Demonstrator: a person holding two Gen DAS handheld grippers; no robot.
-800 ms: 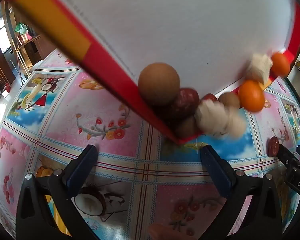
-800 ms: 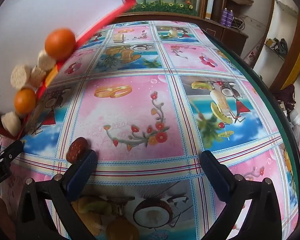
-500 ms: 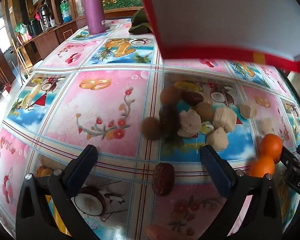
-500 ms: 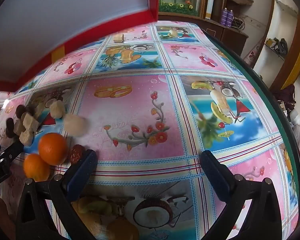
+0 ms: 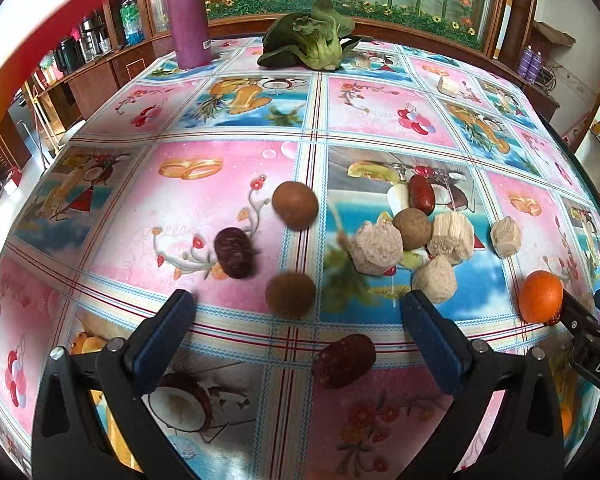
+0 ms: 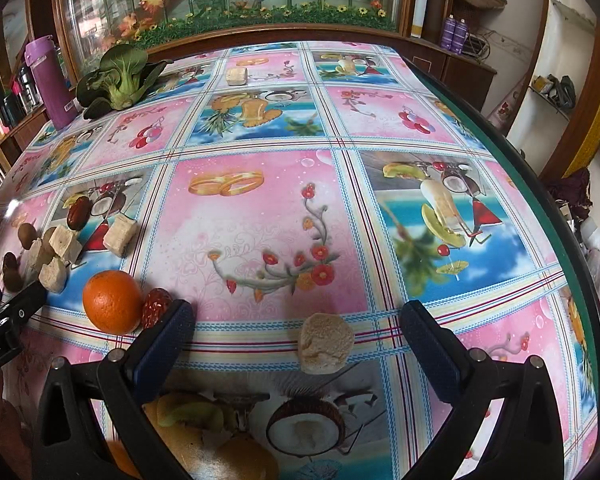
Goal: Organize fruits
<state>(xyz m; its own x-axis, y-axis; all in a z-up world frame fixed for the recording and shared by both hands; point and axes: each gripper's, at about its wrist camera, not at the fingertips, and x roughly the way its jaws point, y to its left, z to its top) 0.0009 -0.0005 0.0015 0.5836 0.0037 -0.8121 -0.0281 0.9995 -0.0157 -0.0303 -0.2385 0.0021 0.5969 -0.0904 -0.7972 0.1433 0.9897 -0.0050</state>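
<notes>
Left tongs (image 5: 296, 334): wide open, holding nothing, low over the table with a blurred brown fruit (image 5: 290, 294) and a date (image 5: 344, 366) between the fingers.
Right tongs (image 6: 296, 342): wide open and empty; a pale chunk (image 6: 326, 342) lies between the fingers.
Fruits: scattered loose on the tablecloth (image 6: 260, 216), none sorted; no tray or bowl is in view. The blur suggests some are rolling.
Cluster: pale chunks, a brown fruit and a red date (image 5: 421, 196) touching, ahead of the left tongs.
Orange (image 6: 112, 301): left of the right tongs, touching a date (image 6: 156, 307).
Far edge: purple flask (image 5: 186, 12), leafy greens (image 5: 312, 40), well apart from the fruits.
Writing: "DAS" on the right tongs in the left view; "obot.AI" on the left tongs in the right view.
</notes>
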